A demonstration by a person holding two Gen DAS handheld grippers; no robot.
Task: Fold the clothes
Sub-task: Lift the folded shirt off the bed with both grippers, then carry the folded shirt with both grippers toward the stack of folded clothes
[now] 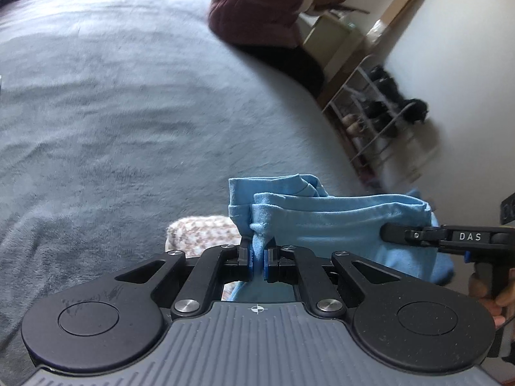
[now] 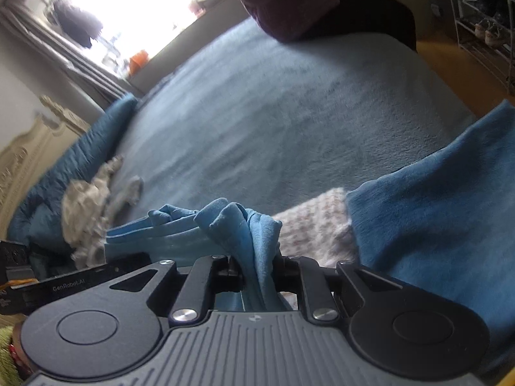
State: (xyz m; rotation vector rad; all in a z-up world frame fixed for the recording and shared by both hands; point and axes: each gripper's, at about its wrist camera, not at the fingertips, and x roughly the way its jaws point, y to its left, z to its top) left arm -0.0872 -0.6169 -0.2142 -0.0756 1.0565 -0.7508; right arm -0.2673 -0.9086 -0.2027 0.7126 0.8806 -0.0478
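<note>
A light blue garment [image 1: 338,225] hangs bunched between both grippers above a grey-blue bed. My left gripper [image 1: 257,262] is shut on a pinched fold of it, blue pads pressed against the cloth. In the left wrist view the right gripper [image 1: 391,233] comes in from the right edge and holds the same garment at its other end. In the right wrist view my right gripper [image 2: 257,271] is shut on a thick wad of the light blue garment [image 2: 238,225]. The left gripper's black body [image 2: 64,286] shows at the lower left of that view.
A grey-blue blanket [image 1: 128,103] covers the bed. A knitted beige cloth [image 1: 202,233] lies under the garment. A darker blue cloth [image 2: 434,225] lies at right, crumpled grey clothes [image 2: 93,206] at left. A person in a maroon jacket [image 1: 257,3] stands at the far edge. A shoe rack [image 1: 379,119] stands by the wall.
</note>
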